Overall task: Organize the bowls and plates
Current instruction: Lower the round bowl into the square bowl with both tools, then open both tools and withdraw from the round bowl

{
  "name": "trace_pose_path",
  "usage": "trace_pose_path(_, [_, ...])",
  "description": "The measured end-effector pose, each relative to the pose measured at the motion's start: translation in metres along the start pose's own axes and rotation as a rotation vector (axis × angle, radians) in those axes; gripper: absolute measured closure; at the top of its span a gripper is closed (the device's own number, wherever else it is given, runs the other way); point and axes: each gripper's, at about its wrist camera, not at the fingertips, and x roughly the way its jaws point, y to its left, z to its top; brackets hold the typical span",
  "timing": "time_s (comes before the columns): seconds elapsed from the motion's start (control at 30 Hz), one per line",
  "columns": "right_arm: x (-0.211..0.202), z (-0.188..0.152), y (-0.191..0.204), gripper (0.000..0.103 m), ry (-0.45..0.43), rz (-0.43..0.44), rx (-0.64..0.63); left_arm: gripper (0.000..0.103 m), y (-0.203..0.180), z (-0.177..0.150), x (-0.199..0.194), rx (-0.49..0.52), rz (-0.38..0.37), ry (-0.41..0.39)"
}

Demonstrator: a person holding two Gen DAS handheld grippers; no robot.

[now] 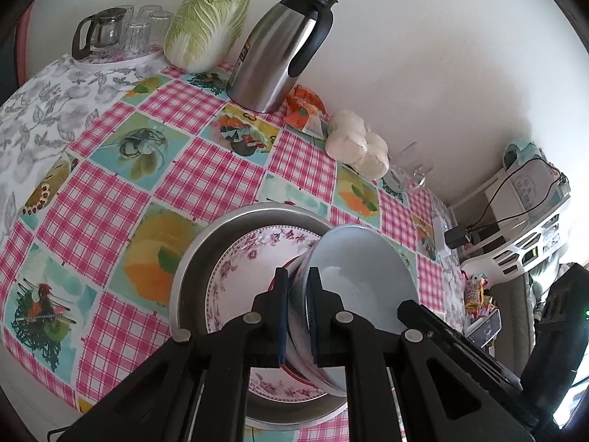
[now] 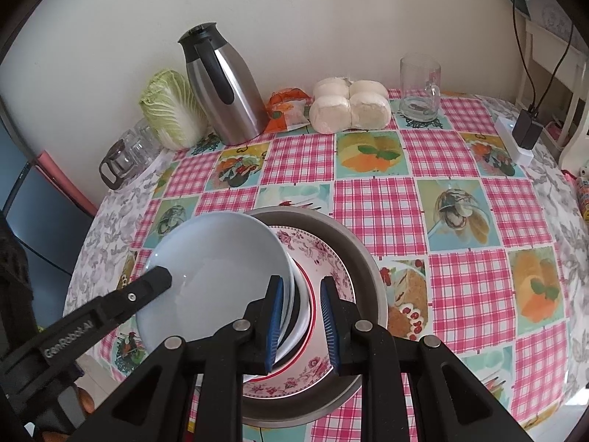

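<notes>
A light blue bowl (image 1: 362,276) is tilted above a floral pink-rimmed plate (image 1: 250,261) that lies in a metal basin (image 1: 206,243). My left gripper (image 1: 298,309) is shut on the blue bowl's rim. In the right wrist view the blue bowl (image 2: 217,269) tilts left over the floral plate (image 2: 324,258) and the basin (image 2: 364,258). My right gripper (image 2: 302,316) has its jaws parted around a red-rimmed white bowl (image 2: 305,316) under the blue one. The left gripper's finger (image 2: 151,283) shows at the blue bowl's left rim.
A steel thermos jug (image 2: 224,92), a napa cabbage (image 2: 171,110), steamed buns (image 2: 349,107), a glass mug (image 2: 419,88) and a tray of glasses (image 1: 121,33) stand along the wall. A charger and power strip (image 2: 519,136) lie at the right edge of the checked tablecloth (image 2: 441,202).
</notes>
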Motion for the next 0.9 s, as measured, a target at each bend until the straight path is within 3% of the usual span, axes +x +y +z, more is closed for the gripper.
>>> trace_pose_path(0.23, [-0.001,0.0,0.0,0.079,-0.003,-0.002,-0.005,0.093,-0.004,0.001,-0.009,0.023,0.012,-0.018])
trace_pose_path(0.37, [-0.004,0.0,0.001,0.072,-0.01,-0.008,-0.013,0.09,-0.007,0.003,-0.016,0.044,0.031,-0.031])
trace_pose_path(0.43, [-0.006,0.001,0.001,0.071,-0.018,-0.012,-0.014,0.065,-0.008,0.003,-0.02,0.051,0.038,-0.038])
trace_pose_path(0.5, [-0.008,0.001,0.002,0.058,-0.026,-0.019,-0.02,0.049,-0.009,0.004,-0.025,0.061,0.05,-0.054])
trace_pose_path(0.57, [-0.012,0.002,0.002,0.046,-0.042,-0.03,-0.022,0.044,-0.01,0.005,-0.03,0.069,0.072,-0.065])
trace_pose_path(0.7, [-0.014,0.003,0.001,0.035,-0.057,-0.048,-0.019,0.028,-0.008,0.006,-0.032,0.077,0.13,-0.072])
trace_pose_path(0.73, [-0.015,0.003,0.0,0.033,-0.059,-0.05,-0.019,0.027,-0.007,0.007,-0.032,0.083,0.149,-0.075])
trace_pose_path(0.8, [-0.015,0.003,-0.001,0.019,-0.065,-0.053,-0.021,0.025,-0.004,0.008,-0.033,0.088,0.179,-0.078])
trace_pose_path(0.9, [-0.017,0.003,-0.001,0.012,-0.079,-0.049,-0.023,0.015,0.002,0.008,-0.033,0.081,0.199,-0.086])
